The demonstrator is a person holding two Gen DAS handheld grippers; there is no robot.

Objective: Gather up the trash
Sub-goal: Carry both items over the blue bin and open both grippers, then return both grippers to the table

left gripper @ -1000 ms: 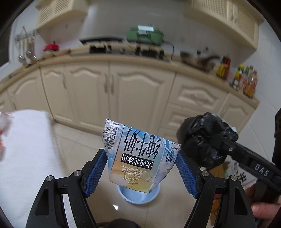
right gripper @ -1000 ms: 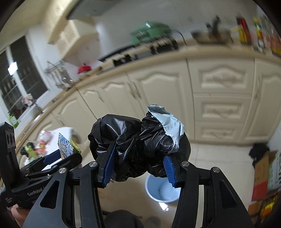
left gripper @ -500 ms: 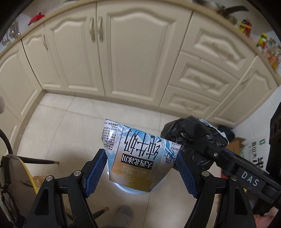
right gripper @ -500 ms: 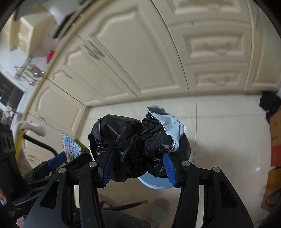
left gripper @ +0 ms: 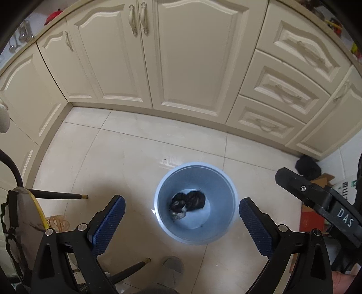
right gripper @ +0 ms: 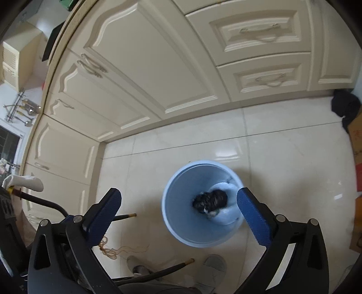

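While both grippers' jaws are opening with nothing between them, the black bag wad (left gripper: 189, 200) lies at the bottom of the blue bin (left gripper: 228, 192), long axis crosswise, left gripper (left gripper: 181, 217) and right gripper (right gripper: 178, 209) above the bin.

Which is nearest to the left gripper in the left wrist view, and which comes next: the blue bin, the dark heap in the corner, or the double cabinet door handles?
1. Blue bin, on the floor under the left gripper.
2. Dark heap, right, in the floor corner.
3. Double cabinet door handles, top, high on the doors.
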